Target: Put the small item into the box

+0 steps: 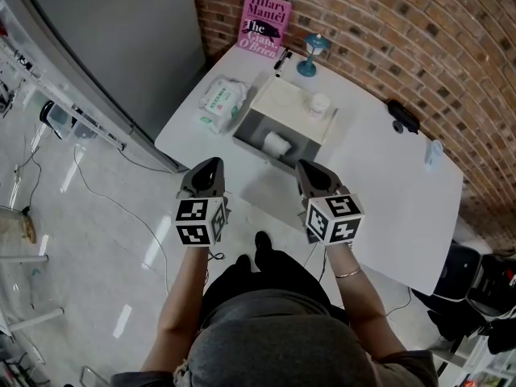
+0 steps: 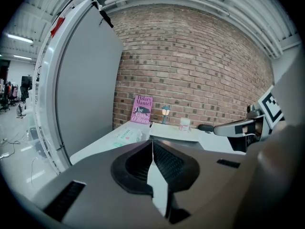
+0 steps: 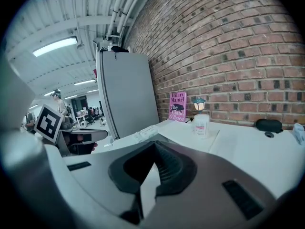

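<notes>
The left claw (image 1: 214, 163) and right claw (image 1: 305, 166) are held shut, empty. A white roll (image 1: 276, 143) is seen inside the box (image 1: 256, 132); a jar (image 1: 320, 106) is seen on its flap (image 1: 284, 101).

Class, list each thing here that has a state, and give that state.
left gripper: shut, empty
right gripper: shut, empty
box: open, a white item inside
small jar: upright, beside the opening
pink book: closed, leaning on the brick wall
wipes pack: lying flat
</notes>
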